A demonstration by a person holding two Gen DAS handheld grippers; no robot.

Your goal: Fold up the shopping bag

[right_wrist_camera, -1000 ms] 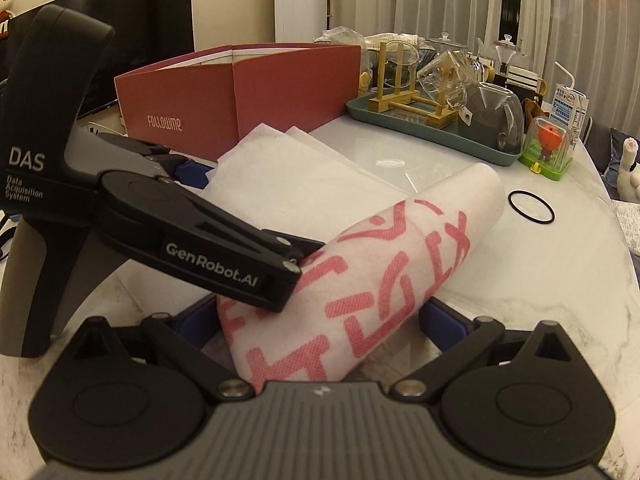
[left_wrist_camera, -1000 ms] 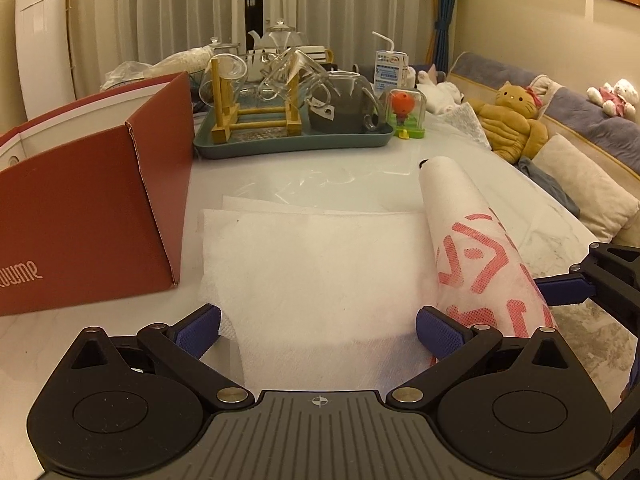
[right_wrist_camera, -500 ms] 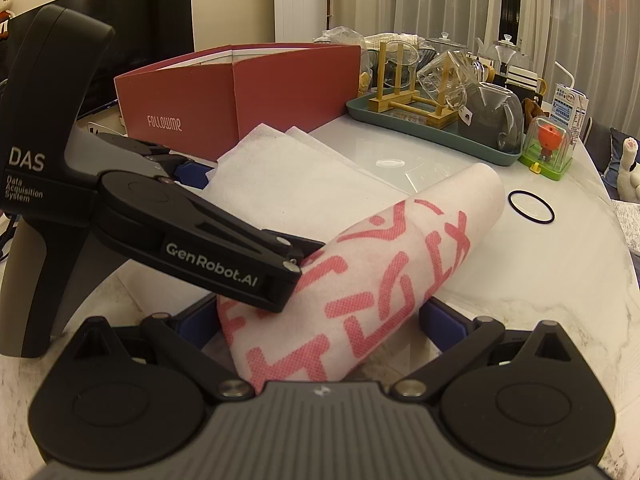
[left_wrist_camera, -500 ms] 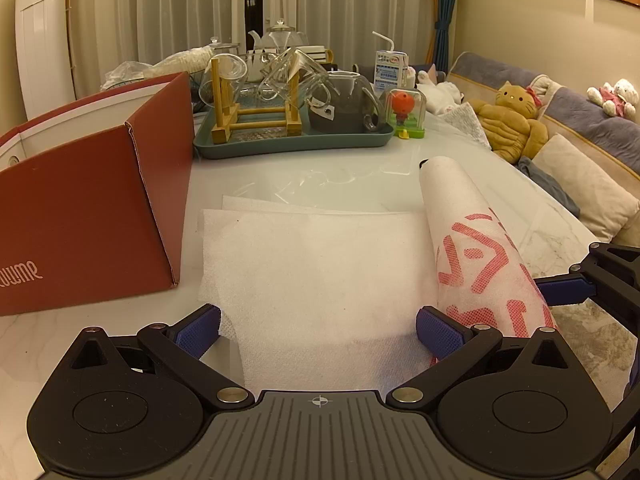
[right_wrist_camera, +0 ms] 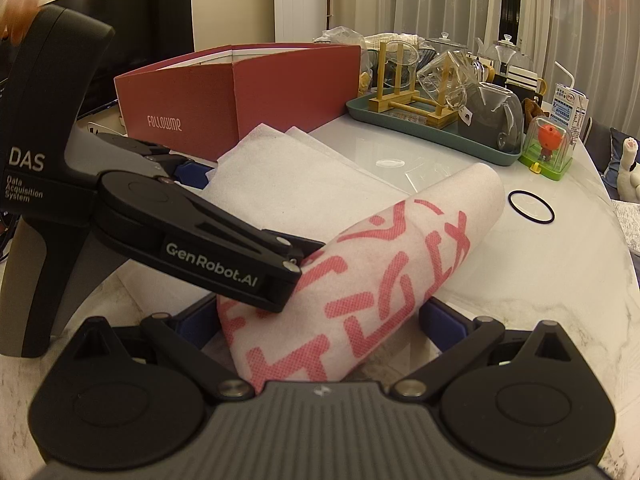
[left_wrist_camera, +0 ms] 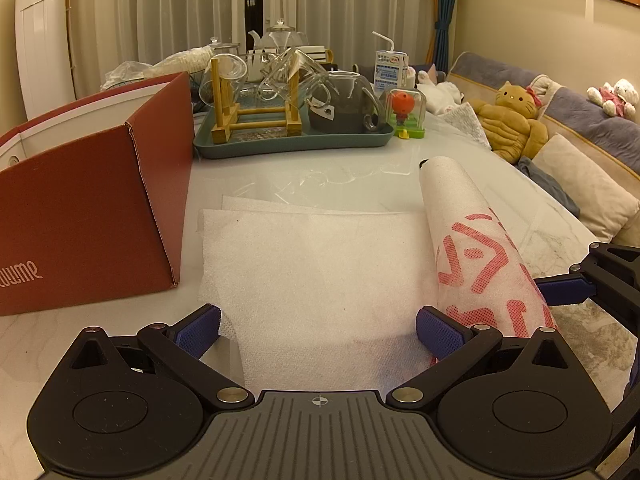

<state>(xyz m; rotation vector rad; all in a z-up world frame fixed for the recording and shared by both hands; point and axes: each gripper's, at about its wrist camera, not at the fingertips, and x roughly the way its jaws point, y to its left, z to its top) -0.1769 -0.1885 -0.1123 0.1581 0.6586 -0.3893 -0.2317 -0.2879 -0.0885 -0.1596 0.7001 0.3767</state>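
Beyond the left finger of the left gripper a red box is seen standing on the table, just beside the bag's left edge. Between that gripper's blue pads, which are spread wide and grip nothing, the flat white part of the shopping bag lies on the table. At its right finger the bag's right side has been rolled over into a loose tube with red print, and this rolled part passes between the wide-spread fingers of the right gripper. Whether the right pads actually press the fabric cannot be told; they appear to stand clear of it on both sides.

The task is judged to be partly done — one side has been brought over, but the roll is not pressed flat, and the larger white panel remains unfolded.

Ahead of both pairs of fingers a green tray with glassware, a toy in a clear case and a drink carton are set well apart from the bag. A black ring lies just beyond the roll's far end. Only the box crowds the work — a fold toward the left could brush against it.
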